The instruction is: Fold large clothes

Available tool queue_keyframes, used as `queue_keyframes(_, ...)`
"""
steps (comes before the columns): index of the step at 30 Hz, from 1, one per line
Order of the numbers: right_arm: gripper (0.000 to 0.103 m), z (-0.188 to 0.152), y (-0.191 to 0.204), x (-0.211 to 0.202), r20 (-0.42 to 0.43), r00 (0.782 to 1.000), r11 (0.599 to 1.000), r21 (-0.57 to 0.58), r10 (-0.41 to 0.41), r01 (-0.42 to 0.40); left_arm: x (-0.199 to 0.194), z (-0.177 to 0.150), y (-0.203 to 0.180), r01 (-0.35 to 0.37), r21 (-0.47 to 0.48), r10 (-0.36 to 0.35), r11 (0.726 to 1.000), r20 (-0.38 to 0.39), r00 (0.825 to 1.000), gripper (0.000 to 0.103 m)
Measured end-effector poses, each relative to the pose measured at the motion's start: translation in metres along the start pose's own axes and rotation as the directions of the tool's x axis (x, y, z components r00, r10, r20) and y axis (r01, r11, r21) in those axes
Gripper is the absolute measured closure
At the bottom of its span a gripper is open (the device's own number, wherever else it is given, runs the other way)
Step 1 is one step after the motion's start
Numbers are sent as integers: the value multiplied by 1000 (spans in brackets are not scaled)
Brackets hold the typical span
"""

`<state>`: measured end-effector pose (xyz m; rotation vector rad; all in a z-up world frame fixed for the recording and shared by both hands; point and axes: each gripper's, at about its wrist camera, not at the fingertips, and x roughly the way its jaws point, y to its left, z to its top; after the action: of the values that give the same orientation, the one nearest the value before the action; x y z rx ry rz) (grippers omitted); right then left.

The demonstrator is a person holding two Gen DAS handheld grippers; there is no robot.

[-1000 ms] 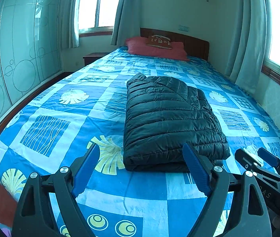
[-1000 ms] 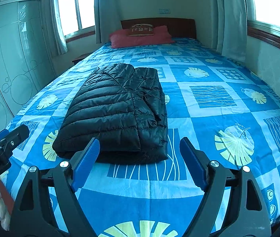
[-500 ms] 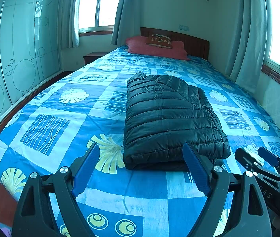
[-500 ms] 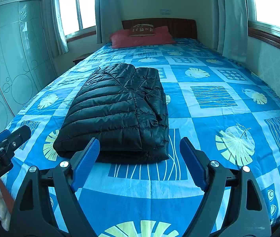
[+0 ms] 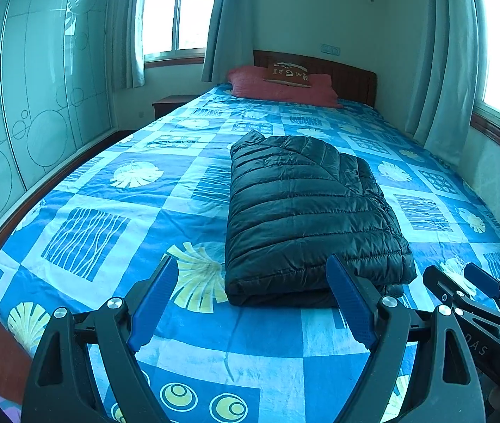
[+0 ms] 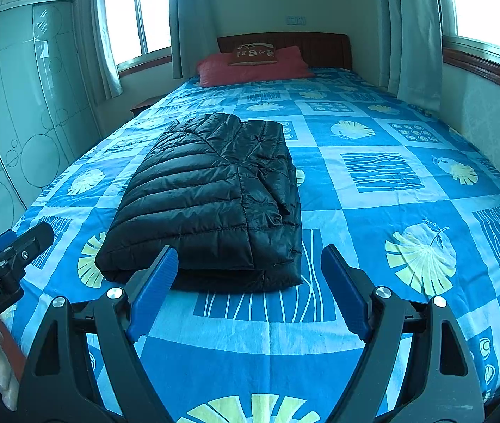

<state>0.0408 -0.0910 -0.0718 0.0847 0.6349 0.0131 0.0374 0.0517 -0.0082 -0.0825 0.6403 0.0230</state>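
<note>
Jacket: black quilted puffer jacket (image 5: pixel 306 211), folded into a thick rectangle, lying flat on the bed, centre of the left wrist frame and left of centre in the right wrist frame (image 6: pixel 211 197).
Jacket edges: near folded edge lies straight and faces both cameras; the far end tapers to a point toward the headboard; the right side shows layered folds with a loose lip.
Bed: blue patterned bedspread (image 5: pixel 116 211) covers the bed, smooth with light creases.
Open room: wide bare bedspread to the left of the jacket in the left wrist frame and to its right in the right wrist frame; a bare strip runs between the near jacket edge and both grippers.
Left gripper: (image 5: pixel 250 299) bottom of its frame, jaws standing wide apart, nothing between them, clear of the jacket.
Right gripper: (image 6: pixel 246 289) bottom of its frame, jaws likewise spread wide and empty; the left blue pad overlaps the jacket's near edge in the picture, contact not shown.
Far end: red pillow (image 5: pixel 281 84) against the wooden headboard (image 5: pixel 352 77).
Sides: wardrobe (image 5: pixel 38 98) at left; curtained windows at upper left and right.
</note>
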Motion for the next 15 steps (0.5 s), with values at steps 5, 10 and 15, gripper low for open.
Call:
queue_keyframes(5, 20, 1, -1, 0, 2, 1000, 1000, -1, 2, -2, 0, 4, -1, -7, 17, 7, 1000, -2, 1000, 18)
queue_keyframes(10, 20, 2, -1, 2, 0, 1000, 1000, -2, 3, -3, -2, 5, -1, 4, 12, -4, 1000, 13, 1000, 18)
queue_keyframes(15, 20, 1, 1, 3, -4, 1000, 1000, -5, 5, -5, -3, 8, -1, 0, 25, -1, 1000, 33, 999, 18)
